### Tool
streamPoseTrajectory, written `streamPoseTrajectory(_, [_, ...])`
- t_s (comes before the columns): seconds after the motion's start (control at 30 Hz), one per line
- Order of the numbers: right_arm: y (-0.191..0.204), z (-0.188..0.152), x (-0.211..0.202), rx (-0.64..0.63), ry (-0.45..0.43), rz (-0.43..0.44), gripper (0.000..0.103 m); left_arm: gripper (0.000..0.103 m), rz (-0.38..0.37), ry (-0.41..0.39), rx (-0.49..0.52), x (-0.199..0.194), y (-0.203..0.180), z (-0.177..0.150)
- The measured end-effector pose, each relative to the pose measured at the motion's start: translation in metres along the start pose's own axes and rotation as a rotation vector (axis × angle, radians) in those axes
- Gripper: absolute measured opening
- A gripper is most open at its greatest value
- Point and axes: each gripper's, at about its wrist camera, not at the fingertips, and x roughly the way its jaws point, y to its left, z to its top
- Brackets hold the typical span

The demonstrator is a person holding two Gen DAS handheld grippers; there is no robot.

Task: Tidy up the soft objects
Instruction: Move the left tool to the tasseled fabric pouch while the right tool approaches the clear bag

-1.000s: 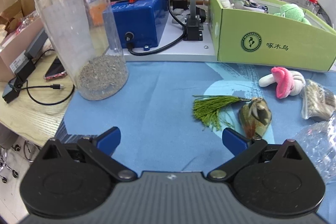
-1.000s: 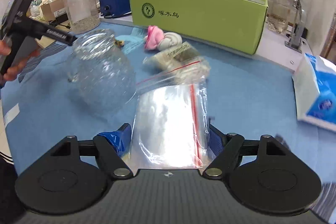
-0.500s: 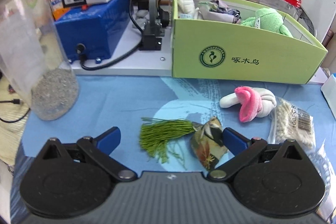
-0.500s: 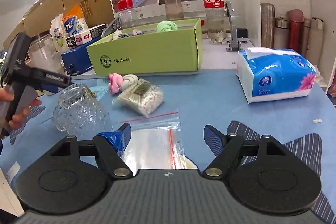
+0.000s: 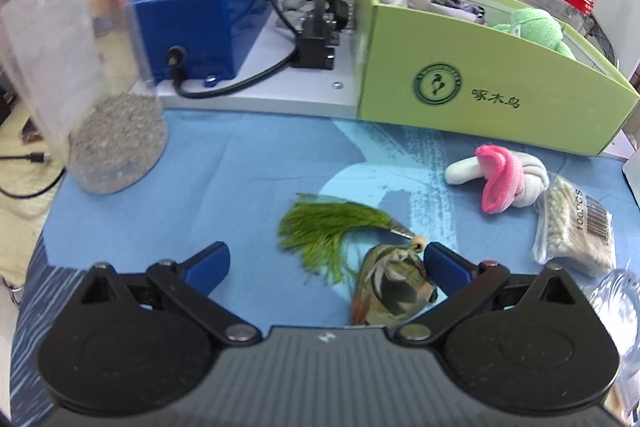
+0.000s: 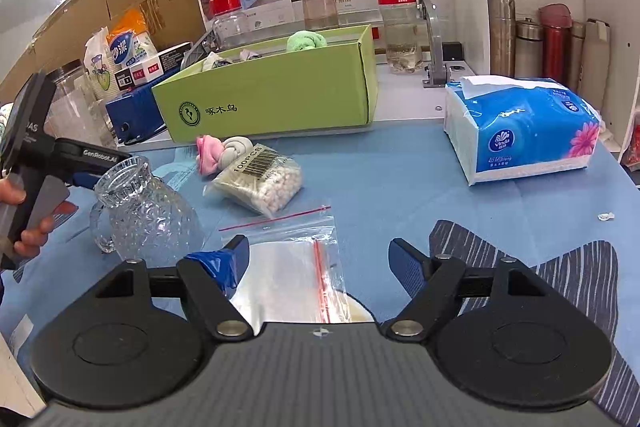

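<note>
Sachet [image 5: 394, 287] with green tassel [image 5: 328, 227] lying inside wide-open, empty left gripper [image 5: 326, 259], hugging the right-hand pad. Risking snagging only tassel threads, dragging it. Right gripper [image 6: 318, 257] gaping, holding nothing, hovering over plastic bag [image 6: 292, 267].

Blue tablecloth [image 6: 380, 187] carries green box [image 6: 280, 99], tissue pack [image 6: 528, 135], glass jar [image 6: 144, 211], tasselled sachet [image 5: 388, 287]

box [image 5: 480, 83] behind sock [image 5: 498, 179]; swab bag [image 5: 572, 231] rt; tassel [image 5: 332, 227] lft

tasselled sachet [image 5: 394, 287] lying on cloth
</note>
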Motion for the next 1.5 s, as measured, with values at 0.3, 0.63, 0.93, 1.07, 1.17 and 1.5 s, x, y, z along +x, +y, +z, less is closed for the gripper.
streamPoseTrajectory(0.3, [0.015, -0.004, -0.005, -0.026, -0.004, 0.008, 0.063, 0.102, 0.032, -0.089, 0.057, -0.037, 0.028, -0.024])
streamPoseTrajectory(0.63, [0.019, -0.012, -0.012, -0.041, 0.02, -0.013, 0.063, 0.102, -0.004, -0.116, 0.253, -0.025, 0.005, -0.035])
streamPoseTrajectory(0.93, [0.021, -0.007, 0.0, -0.073, 0.051, -0.019, 0.064, 0.101, -0.067, -0.102, 0.198, -0.003, 0.013, -0.037])
streamPoseTrajectory(1.07, [0.027, -0.006, 0.008, -0.102, 0.074, 0.006, 0.064, 0.102, -0.072, -0.112, 0.197, -0.002, 0.013, -0.037])
streamPoseTrajectory(1.17, [0.031, -0.005, 0.015, -0.111, 0.082, -0.007, 0.064, 0.102, -0.072, -0.106, 0.192, 0.0, 0.012, -0.034])
streamPoseTrajectory(1.5, [-0.003, -0.001, 0.023, 0.137, 0.074, -0.028, 0.066, 0.102, -0.076, -0.099, 0.193, 0.002, 0.012, -0.032])
